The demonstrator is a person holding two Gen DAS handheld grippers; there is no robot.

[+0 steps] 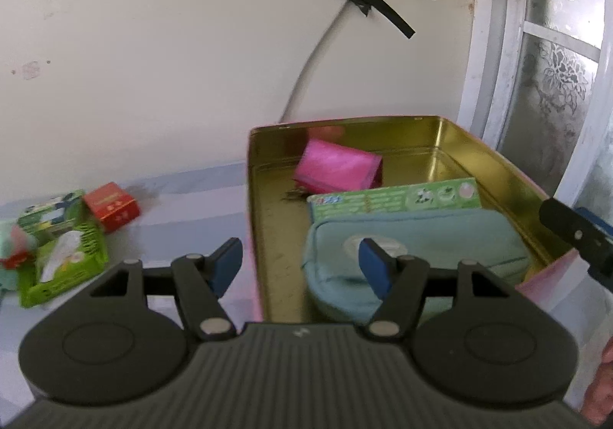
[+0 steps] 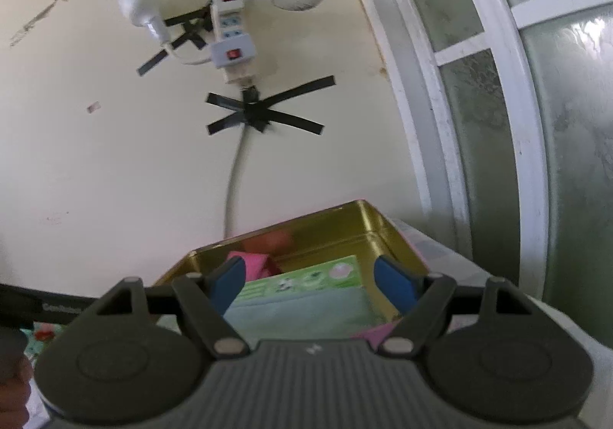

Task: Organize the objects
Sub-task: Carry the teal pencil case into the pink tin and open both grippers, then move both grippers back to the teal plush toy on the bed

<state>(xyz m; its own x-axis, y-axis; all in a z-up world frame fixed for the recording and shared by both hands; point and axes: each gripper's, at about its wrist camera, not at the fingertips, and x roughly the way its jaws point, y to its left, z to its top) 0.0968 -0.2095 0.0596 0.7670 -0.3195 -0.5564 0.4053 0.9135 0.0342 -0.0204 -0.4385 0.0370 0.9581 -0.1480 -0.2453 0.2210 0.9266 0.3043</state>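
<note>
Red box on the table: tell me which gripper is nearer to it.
Left. The left gripper hangs open at the gold tin's left edge, with the red box on the table off to its left. The right gripper, open, sits over the tin's right side, farther away.

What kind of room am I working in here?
Probably a lived-in home room, not a lab: a power strip and bare bulb are taped to a scuffed cream wall beside a frosted patterned door. A gold tin holds household odds and ends.

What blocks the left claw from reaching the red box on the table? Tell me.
Nothing visible. The left claw is open and empty, and the red box sits off to its left on bare tabletop, beside the green basket, outside the gold tin.
</note>
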